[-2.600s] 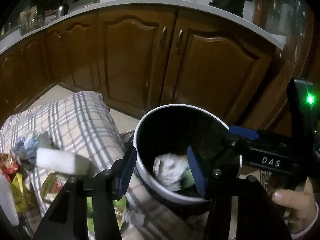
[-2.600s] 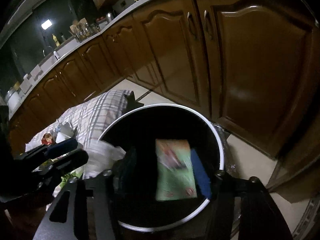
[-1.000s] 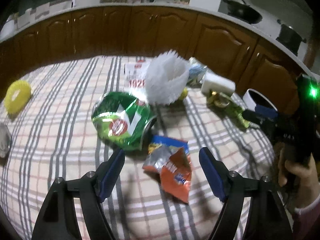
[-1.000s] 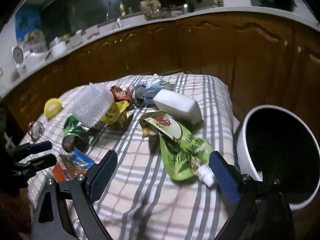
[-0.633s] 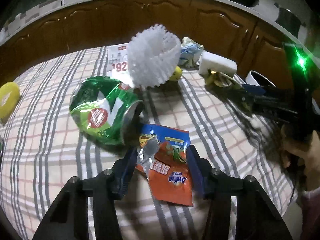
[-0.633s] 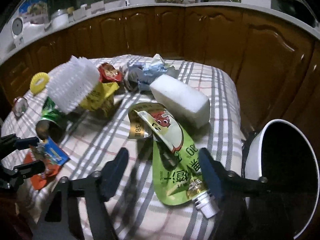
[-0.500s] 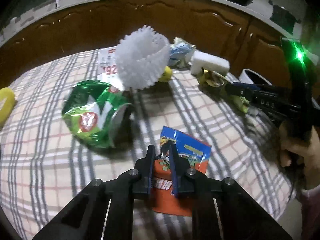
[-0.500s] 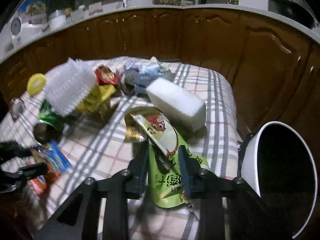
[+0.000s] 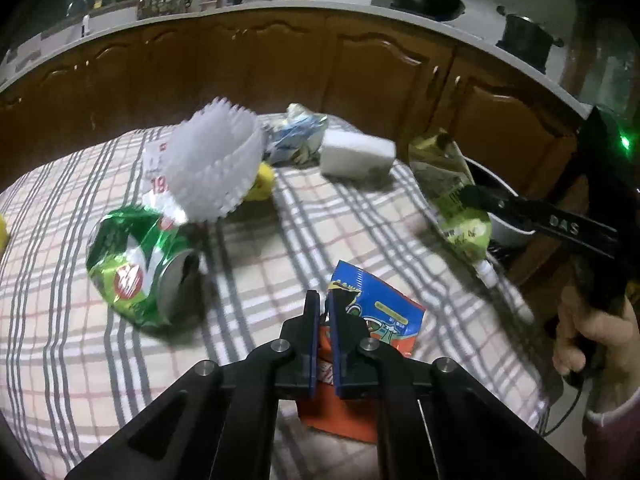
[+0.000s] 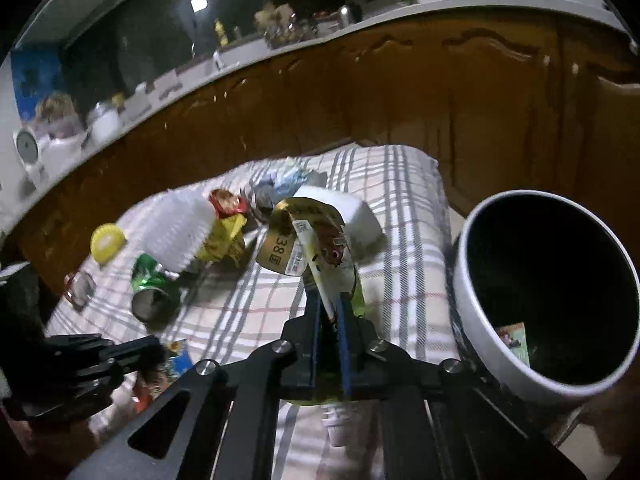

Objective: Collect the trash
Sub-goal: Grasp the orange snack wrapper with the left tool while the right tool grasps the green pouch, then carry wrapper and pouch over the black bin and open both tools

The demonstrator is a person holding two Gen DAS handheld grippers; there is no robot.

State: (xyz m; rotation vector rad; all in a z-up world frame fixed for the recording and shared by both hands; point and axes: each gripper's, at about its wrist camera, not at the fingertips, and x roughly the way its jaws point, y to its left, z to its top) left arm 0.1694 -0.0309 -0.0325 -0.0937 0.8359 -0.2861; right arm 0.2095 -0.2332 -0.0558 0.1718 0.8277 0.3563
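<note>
My left gripper (image 9: pixel 324 300) is shut on the orange and blue snack wrapper (image 9: pixel 380 312), which lies low over the checked cloth. My right gripper (image 10: pixel 328 300) has its jaws closing on the green spouted pouch (image 10: pixel 316 240), with the pads pressing on it. The pouch hangs lifted off the cloth, and the left wrist view shows the right gripper (image 9: pixel 468 194) holding the pouch (image 9: pixel 452 184) beside the bin. The white-rimmed bin (image 10: pixel 464 260) stands at the table's right end, dark inside, with a green packet at its bottom.
On the checked cloth (image 9: pixel 60 360) lie a crushed green can (image 9: pixel 136 264), a white ridged foam sleeve (image 9: pixel 216 168), a white sponge block (image 9: pixel 356 156), crumpled wrappers (image 9: pixel 296 132) and a yellow lid (image 10: pixel 106 242). Brown cabinets (image 9: pixel 380 72) stand behind.
Both grippers went from wide open to shut, the left on the snack wrapper, the right on the green pouch. The pouch has come up off the cloth.
</note>
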